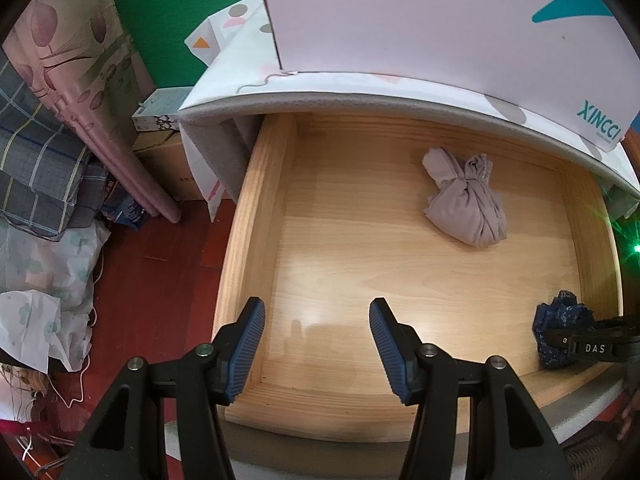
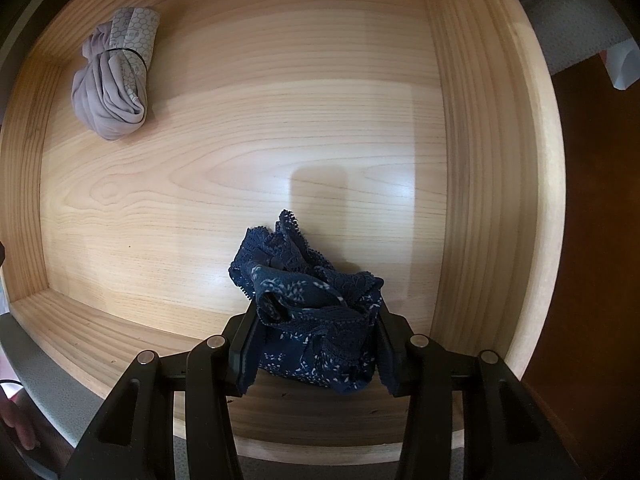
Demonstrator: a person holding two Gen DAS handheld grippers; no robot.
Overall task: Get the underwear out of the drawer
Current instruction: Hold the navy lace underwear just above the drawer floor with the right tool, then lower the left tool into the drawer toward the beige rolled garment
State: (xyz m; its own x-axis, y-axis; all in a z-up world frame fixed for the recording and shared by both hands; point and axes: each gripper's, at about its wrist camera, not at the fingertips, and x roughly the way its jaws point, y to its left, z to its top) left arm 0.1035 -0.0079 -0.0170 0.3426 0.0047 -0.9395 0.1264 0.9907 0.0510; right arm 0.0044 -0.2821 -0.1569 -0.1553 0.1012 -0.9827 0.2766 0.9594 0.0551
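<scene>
A pale wooden drawer stands pulled out below me. In it, my right gripper is shut on a crumpled navy lace underwear with a small white print, its pads pressing the cloth from both sides near the drawer's front right. The same navy bundle shows at the right edge of the left wrist view. A mauve rolled underwear tied with a black band lies toward the back of the drawer floor. My left gripper hangs open over the drawer's front left, nothing between its blue pads.
A padded patterned edge overhangs the drawer's back, with a white box on top. Left of the drawer are red-brown floor, cardboard boxes, folded bedding and white bags.
</scene>
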